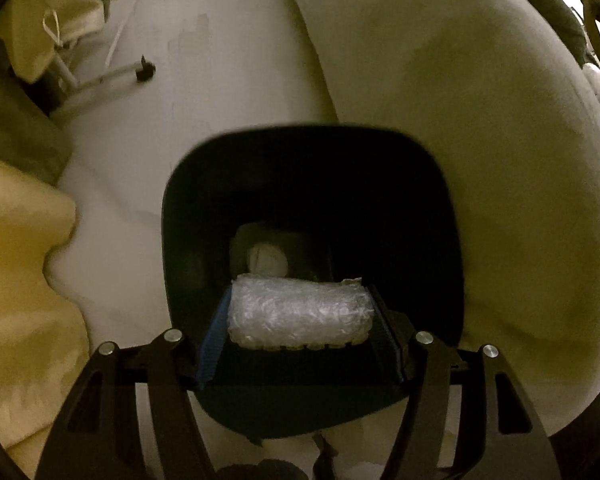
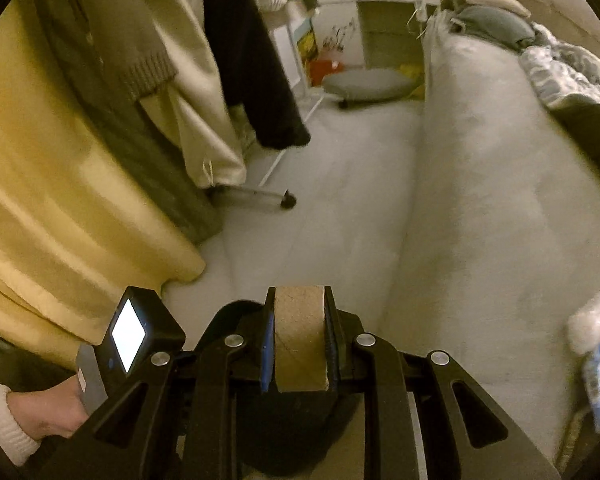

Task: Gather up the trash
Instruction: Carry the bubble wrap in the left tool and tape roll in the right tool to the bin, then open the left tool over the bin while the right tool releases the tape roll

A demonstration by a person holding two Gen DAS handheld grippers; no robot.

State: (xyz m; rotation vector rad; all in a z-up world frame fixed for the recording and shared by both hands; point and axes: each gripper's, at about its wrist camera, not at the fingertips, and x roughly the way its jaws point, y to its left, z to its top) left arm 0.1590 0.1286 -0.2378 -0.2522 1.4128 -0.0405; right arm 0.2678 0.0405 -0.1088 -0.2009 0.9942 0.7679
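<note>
Trash rides in both grippers: the left gripper (image 1: 300, 322) clamps a bubble-wrap roll (image 1: 300, 314) over the dark bin (image 1: 440, 220), where one white scrap (image 1: 267, 259) lies; the right gripper (image 2: 300, 338) pinches a cardboard tube (image 2: 300, 338). Neither is dropped yet, and more litter (image 2: 594, 344) waits on the bed (image 2: 480, 200).

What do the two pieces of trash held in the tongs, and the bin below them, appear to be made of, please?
The roll in the left tongs looks like clear bubble wrap: translucent, glossy, with a pebbled bubble texture. The tube in the right tongs looks like brown cardboard: matte, with a faint spiral seam. The bin seems to be dark, smooth plastic, though the dim light leaves that uncertain.
</note>
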